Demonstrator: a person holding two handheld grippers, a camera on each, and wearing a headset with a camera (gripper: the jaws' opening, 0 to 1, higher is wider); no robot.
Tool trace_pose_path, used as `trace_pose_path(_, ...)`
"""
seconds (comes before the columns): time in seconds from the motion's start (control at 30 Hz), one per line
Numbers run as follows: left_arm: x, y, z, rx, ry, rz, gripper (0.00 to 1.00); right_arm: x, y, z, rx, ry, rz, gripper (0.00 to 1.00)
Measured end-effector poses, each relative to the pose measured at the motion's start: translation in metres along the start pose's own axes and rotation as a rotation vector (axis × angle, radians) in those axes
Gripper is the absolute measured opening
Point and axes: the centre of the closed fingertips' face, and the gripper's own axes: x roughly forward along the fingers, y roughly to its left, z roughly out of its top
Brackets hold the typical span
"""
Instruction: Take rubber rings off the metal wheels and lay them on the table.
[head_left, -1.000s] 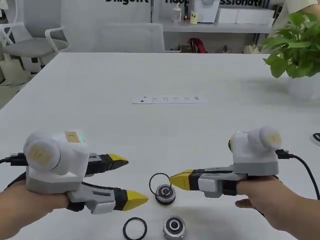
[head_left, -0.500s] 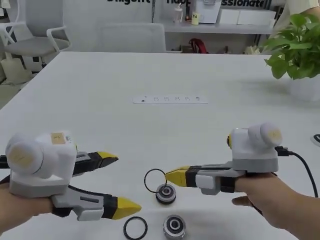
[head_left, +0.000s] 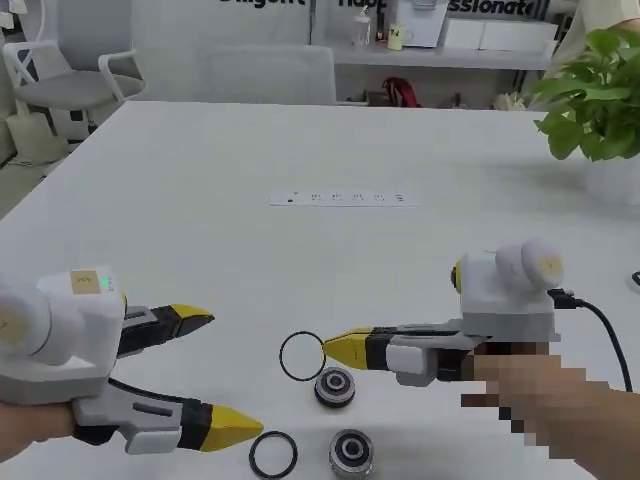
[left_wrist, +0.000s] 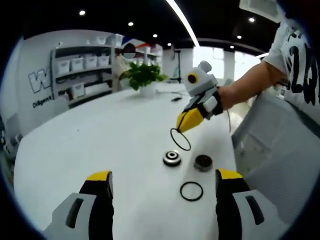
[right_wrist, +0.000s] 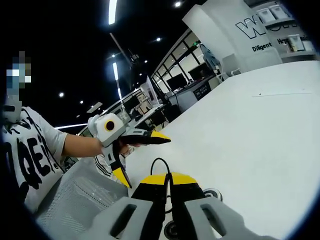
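Jaws of the left gripper (head_left: 230, 372) are spread wide with nothing between them, low over the desk (head_left: 200, 160) by its near edge on the left. The left gripper view shows the same, its own tips (left_wrist: 164, 176) far apart. In the right gripper view the left gripper (right_wrist: 145, 160) shows open too.

Flat rubber ring (head_left: 273, 453) lies on the desk right at the near edge, just right of the left gripper's lower tip; also seen here (left_wrist: 191, 191).

Pinched rubber ring (head_left: 302, 356) sits a bit further from the near edge and looks lifted clear of the desk (left_wrist: 180, 139). Part of its loop shows above the right tips (right_wrist: 159, 164).

Far metal wheel (head_left: 334, 387) stands just beside the pinched ring (left_wrist: 172, 158). Near metal wheel (head_left: 351, 450) sits at the near edge, just right of the flat ring, not touching it (left_wrist: 203, 162). Can't tell if either wheel carries a ring.

Right gripper (head_left: 326, 348) points left, jaws pressed together on the pinched ring (right_wrist: 169, 179).

Power strip (head_left: 345, 199) lies mid-desk. Plant (head_left: 595, 90) is at the far right corner.
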Motion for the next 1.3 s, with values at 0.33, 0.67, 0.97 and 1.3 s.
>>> trace_pose_path(0.33,-0.011,0.001,-0.005,0.003,0.003,0.018,0.91,0.004,0.009,0.005,0.007,-0.011,0.025,0.00)
trace_pose_path(0.67,-0.020,0.001,-0.008,0.001,0.000,0.032,0.94,0.008,0.017,0.004,0.011,-0.007,0.049,0.00)
trace_pose_path(0.97,-0.022,0.000,-0.014,-0.009,0.006,0.035,0.96,0.012,0.022,-0.004,0.019,0.020,0.063,0.00)
trace_pose_path(1.3,-0.024,0.000,-0.016,-0.004,0.012,0.040,0.97,0.016,0.023,-0.013,0.018,0.050,0.067,0.00)
